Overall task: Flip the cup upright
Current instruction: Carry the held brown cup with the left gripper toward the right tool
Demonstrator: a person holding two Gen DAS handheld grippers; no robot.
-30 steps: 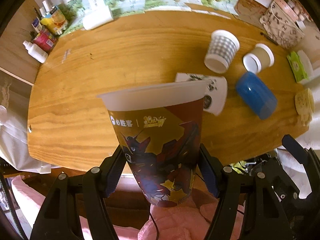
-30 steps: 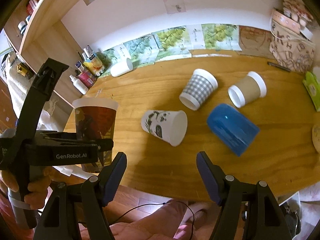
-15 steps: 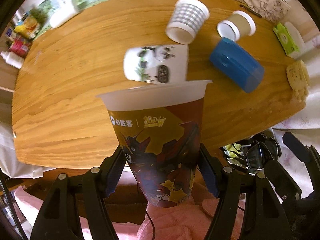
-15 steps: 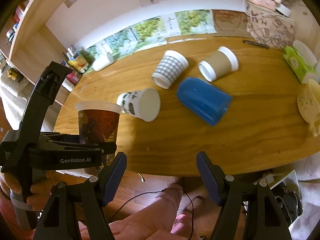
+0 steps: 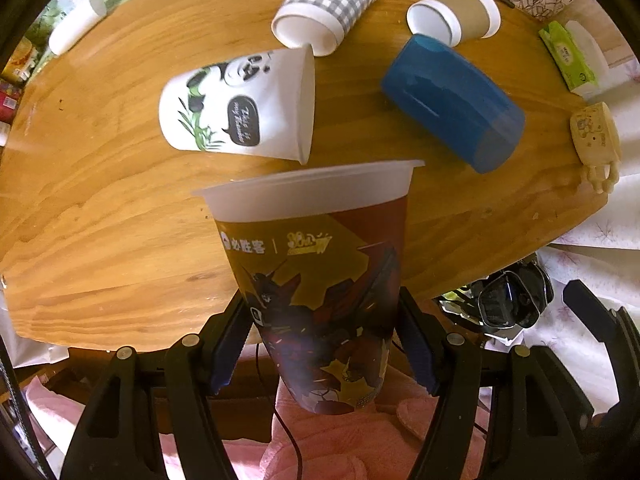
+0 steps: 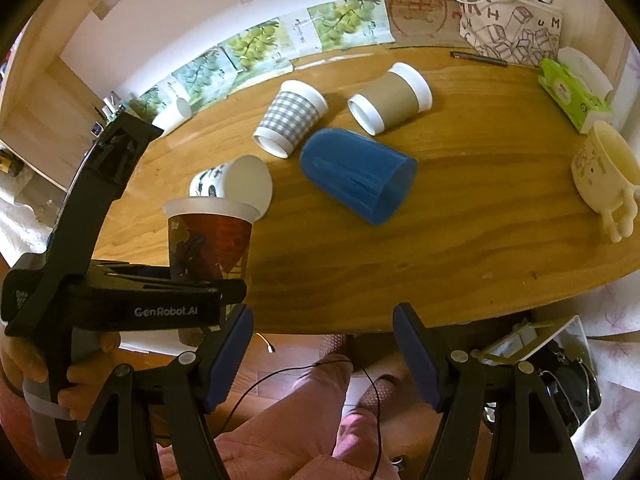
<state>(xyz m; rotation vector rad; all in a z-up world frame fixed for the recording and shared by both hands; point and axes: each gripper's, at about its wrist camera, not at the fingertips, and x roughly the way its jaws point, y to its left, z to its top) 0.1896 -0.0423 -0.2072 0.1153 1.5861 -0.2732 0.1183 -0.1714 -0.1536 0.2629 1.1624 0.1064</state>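
Your left gripper (image 5: 324, 344) is clamped on the printed cup (image 5: 316, 264), mouth up, held off the near counter (image 5: 120, 220) edge. Right gripper (image 6: 322, 354) is empty, jaws spread. Carry the cup in over the bare wood near-left, keep it level, lower until the base sits flat, then release. Stay clear of the panda cup (image 5: 240, 108) lying just beyond the rim; blue cup (image 5: 452, 102) is further right.

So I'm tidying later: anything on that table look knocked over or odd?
Yes: four cups lie tipped on the table: panda cup, checked cup, brown-sleeved cup, blue cup. No spill visible.
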